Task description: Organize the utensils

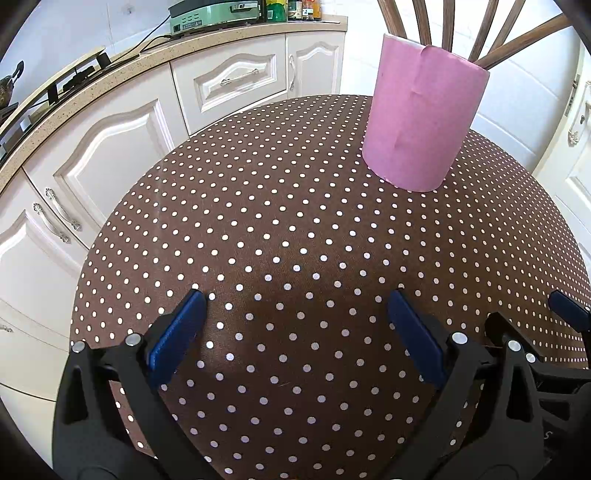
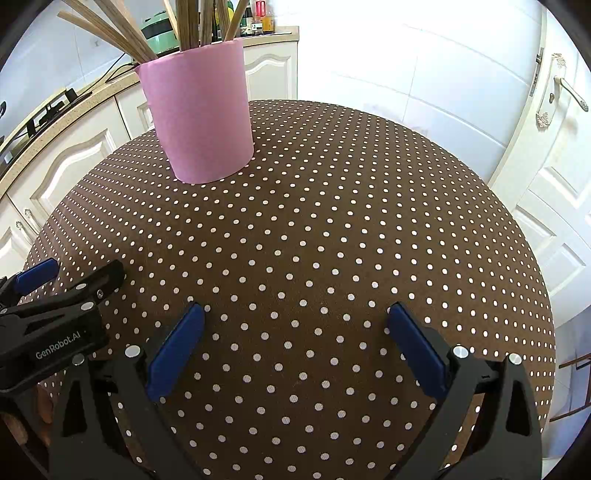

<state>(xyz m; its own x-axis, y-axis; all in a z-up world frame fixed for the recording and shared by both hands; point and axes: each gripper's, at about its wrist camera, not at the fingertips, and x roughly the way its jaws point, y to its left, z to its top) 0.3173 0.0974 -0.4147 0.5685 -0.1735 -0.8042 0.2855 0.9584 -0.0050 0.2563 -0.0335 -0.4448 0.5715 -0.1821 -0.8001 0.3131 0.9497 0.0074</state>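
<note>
— Utensils first: where are they?

— Wooden utensils (image 2: 129,33) stand bunched in a pink cylindrical holder (image 2: 199,110), their handles fanning out above its rim. The left wrist view shows the same wooden handles (image 1: 517,40) rising from the holder (image 1: 421,118). What kind of utensils they are I cannot tell; only the stems show.

— And the holder sits where?

— Upright on a round table covered with a brown cloth dotted in white (image 2: 332,240), toward the far edge, on the side nearest the cream kitchen cabinets (image 1: 110,147).

— What about the left gripper?

— The left gripper (image 1: 295,306) hangs over the near part of the table, its two blue-padded fingers (image 1: 177,332) spread wide with only dotted cloth between them. It grasps nothing. It is well apart from the holder.

— The right one?

— Same posture. The right gripper (image 2: 295,317) has its jaws spread wide, blue pads (image 2: 417,350) facing each other across bare cloth — nothing between them. The left gripper's black body shows at the left edge of the right wrist view, just beside it.

— Anything else around?

— A green appliance (image 1: 214,14) and some bottles (image 1: 291,9) on the speckled countertop behind, and a white door with a lever handle (image 2: 569,92) to the right.
</note>
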